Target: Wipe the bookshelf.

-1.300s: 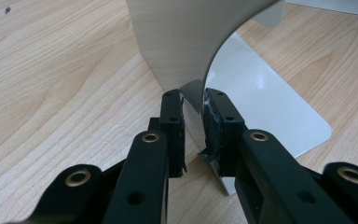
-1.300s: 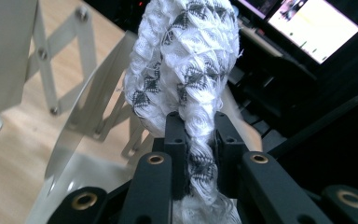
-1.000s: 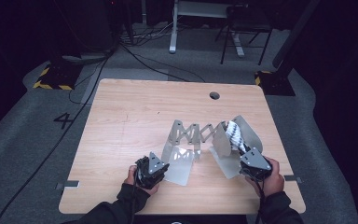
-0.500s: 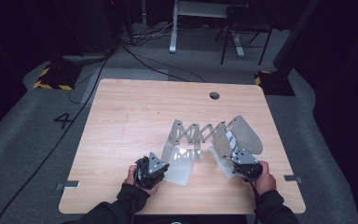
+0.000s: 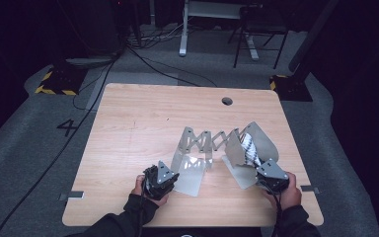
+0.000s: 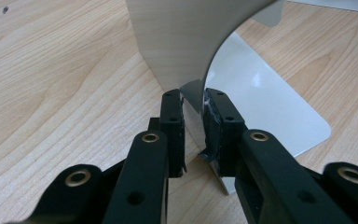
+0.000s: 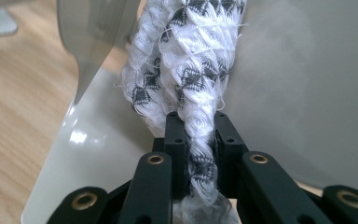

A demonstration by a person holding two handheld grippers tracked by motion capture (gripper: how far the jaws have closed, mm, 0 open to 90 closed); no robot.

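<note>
Both forearms come in from the near edge of the tabletop [image 5: 143,123], sleeves dark, each hand wrapped around its tool low over the wood. The left hand [image 5: 140,190] sits near the front edge, left of centre, with the left claw [image 5: 170,177] reaching forward and to the right toward the near left plate of a metal rack [image 5: 205,143]. In the left gripper view that claw [image 6: 193,116] is nearly closed, its pads pinching the thin curved edge of the metal plate [image 6: 186,42], which rises upright from the wood and bends into a flat foot lying on the tabletop. The right hand [image 5: 288,192] rests near the front right corner, and the right claw [image 5: 266,170] points forward and slightly left into the right end of the rack. In the right gripper view the right claw [image 7: 200,135] is closed down tight on a white and grey patterned cloth [image 7: 186,60], bunched into a thick twist. The cloth runs straight away from the claw, its long axis in line with the jaws, and lies between two upright plates of the rack; in the high view it [image 5: 249,145] slants from the claw up and toward the far side. The rack itself stretches across the tabletop from left to right, its crossed bars joining the two ends, right of the middle.
</note>
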